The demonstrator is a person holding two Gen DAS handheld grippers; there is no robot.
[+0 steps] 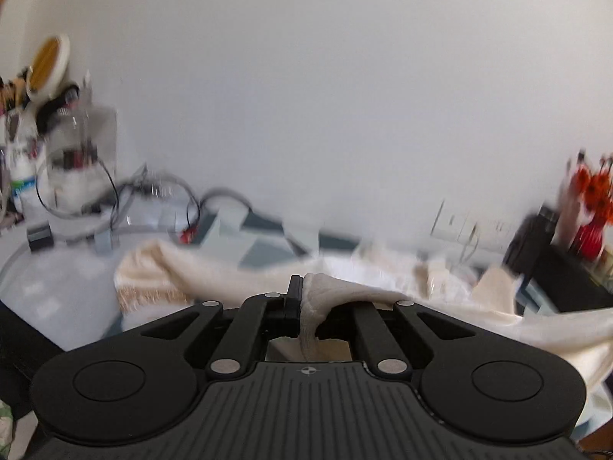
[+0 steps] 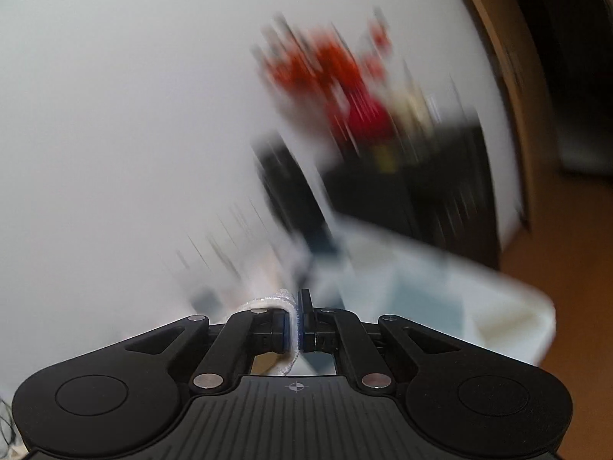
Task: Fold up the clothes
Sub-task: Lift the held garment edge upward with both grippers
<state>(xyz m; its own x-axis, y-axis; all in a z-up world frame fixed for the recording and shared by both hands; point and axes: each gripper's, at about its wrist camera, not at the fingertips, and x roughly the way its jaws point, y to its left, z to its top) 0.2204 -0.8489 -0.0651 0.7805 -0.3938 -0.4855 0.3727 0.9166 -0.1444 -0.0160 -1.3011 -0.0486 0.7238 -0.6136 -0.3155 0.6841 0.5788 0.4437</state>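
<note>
A cream knitted garment [image 1: 214, 276] lies stretched across the white table [image 1: 57, 287], with a ribbed hem at the left. My left gripper [image 1: 304, 306] is shut on a fold of the garment, which drapes over its right finger and runs off to the right. My right gripper [image 2: 295, 326] is shut on a thin edge of the same cream cloth [image 2: 293, 322], held up above the table corner. The right wrist view is badly blurred by motion.
Bottles, cables and a round mirror [image 1: 48, 65] crowd the table's far left. A red vase of orange flowers [image 1: 592, 207] and a black box [image 1: 567, 272] stand at the right; they also show blurred in the right wrist view [image 2: 345, 88]. A white wall is behind.
</note>
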